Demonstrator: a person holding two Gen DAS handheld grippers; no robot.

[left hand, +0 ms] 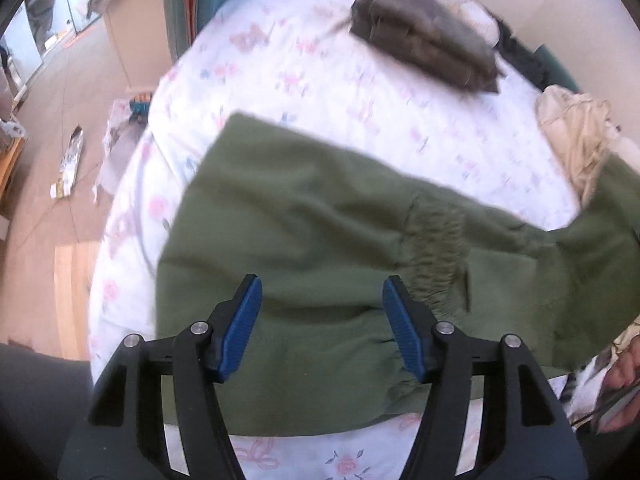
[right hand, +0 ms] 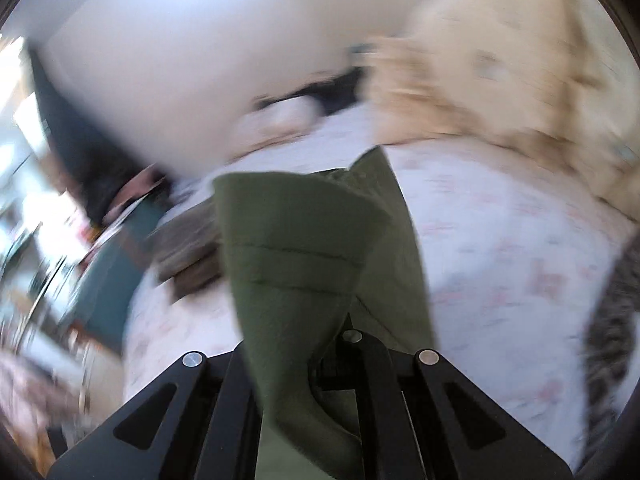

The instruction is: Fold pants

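Olive green pants lie spread on a floral white bedsheet, waistband elastic near the middle right. My left gripper is open, its blue pads hovering over the pants near the bed's front edge, holding nothing. In the blurred right wrist view my right gripper is shut on a hemmed leg end of the pants, which drapes up over the fingers and hides the pads.
A folded brown-grey garment lies at the far side of the bed. A cream garment sits at the right. Dark clothes are by the wall. Litter lies on the floor to the left. A striped fabric is at right.
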